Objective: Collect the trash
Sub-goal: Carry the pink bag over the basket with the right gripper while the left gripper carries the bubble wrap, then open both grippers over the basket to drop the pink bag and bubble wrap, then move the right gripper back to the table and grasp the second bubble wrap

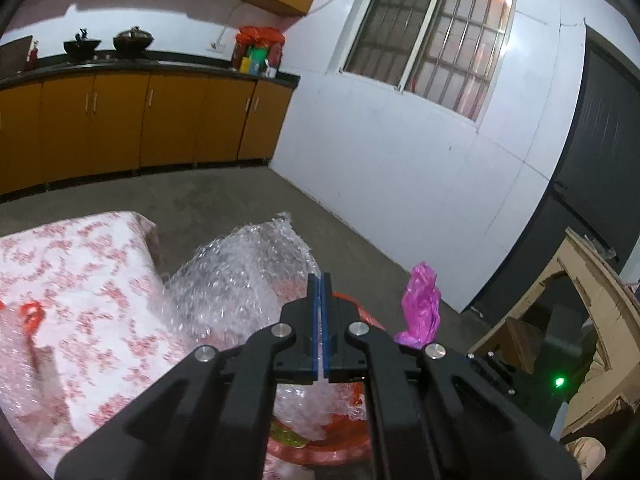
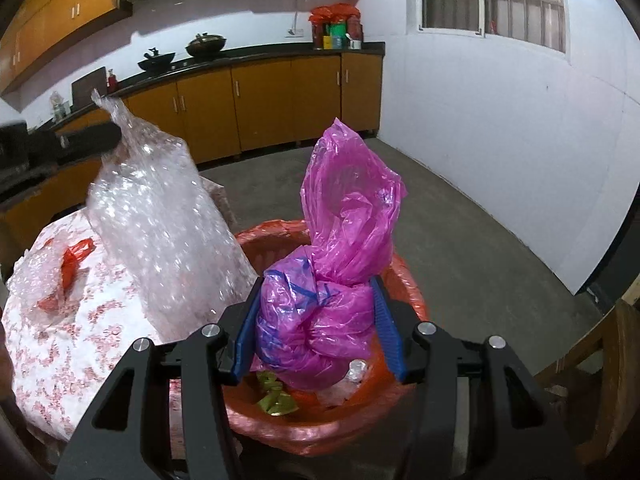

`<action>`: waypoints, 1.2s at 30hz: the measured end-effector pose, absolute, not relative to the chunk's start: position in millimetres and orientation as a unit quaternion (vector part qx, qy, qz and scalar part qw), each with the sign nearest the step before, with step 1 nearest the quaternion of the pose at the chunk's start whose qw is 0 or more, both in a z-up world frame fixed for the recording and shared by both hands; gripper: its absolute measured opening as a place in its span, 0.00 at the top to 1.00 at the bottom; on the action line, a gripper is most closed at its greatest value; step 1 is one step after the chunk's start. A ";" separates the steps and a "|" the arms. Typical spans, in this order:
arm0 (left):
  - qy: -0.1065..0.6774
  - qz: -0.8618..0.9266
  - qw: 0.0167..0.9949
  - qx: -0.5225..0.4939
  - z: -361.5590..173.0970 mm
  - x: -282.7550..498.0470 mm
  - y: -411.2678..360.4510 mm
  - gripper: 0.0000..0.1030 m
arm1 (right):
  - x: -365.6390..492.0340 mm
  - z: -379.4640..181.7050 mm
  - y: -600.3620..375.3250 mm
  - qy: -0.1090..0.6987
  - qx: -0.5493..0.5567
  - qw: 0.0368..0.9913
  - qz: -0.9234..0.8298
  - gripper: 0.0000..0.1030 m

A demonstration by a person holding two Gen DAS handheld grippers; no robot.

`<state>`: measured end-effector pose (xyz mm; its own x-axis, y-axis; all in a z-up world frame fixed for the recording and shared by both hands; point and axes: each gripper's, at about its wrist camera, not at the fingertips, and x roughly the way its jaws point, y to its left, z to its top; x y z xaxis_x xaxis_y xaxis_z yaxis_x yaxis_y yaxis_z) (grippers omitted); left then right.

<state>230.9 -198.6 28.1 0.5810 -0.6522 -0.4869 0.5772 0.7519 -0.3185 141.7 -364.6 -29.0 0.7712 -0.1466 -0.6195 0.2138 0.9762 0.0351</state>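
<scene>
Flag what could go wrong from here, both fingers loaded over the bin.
1. The bubble wrap is tall and leans over the table; released now, it may fall outside the red-lined bin.
2. The pink bag is bulky between the right gripper fingers; its loose top could snag on release.

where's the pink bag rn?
The pink bag sits centre in the right wrist view, held between the right claw fingers above the red-lined bin, with the bubble wrap to its left.
</scene>
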 end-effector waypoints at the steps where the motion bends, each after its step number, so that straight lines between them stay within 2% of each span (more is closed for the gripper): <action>1: 0.304 -0.348 0.885 -0.061 23.6 231.6 -204.9 0.97 | 142.8 -30.6 -367.4 0.326 0.054 0.939 -0.097 0.49; 13: 0.355 -0.341 0.869 -0.043 -20.0 245.9 -230.7 0.95 | 147.0 -45.8 -373.9 0.334 0.069 0.936 -0.084 0.47; 17: 0.361 -0.325 0.873 -0.045 -25.4 248.9 -226.4 0.71 | 146.7 -47.9 -373.2 0.331 0.061 0.938 -0.081 0.38; 18: 0.361 -0.322 0.874 -0.046 -26.1 249.5 -224.5 0.70 | 146.2 -48.6 -372.6 0.330 0.060 0.939 -0.080 0.35; 22: 0.360 -0.299 0.882 -0.053 -26.1 253.7 -205.6 0.68 | 141.8 -49.6 -373.7 0.329 0.053 0.939 -0.085 0.34; 29: 0.330 -0.244 0.911 -0.039 -15.6 245.1 -166.3 0.51 | 135.1 -46.2 -375.3 0.324 0.064 0.939 -0.094 0.34; 36: 0.308 -0.187 0.932 -0.032 -8.0 224.1 -118.2 0.44 | 137.1 -38.5 -349.6 0.318 0.055 0.944 -0.074 0.34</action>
<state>224.1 -118.2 -8.0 0.7411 -0.3678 -0.5617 0.3286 0.9282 -0.1743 137.1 -349.6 -38.5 0.7869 -0.1044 -0.6082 0.1747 0.9829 0.0573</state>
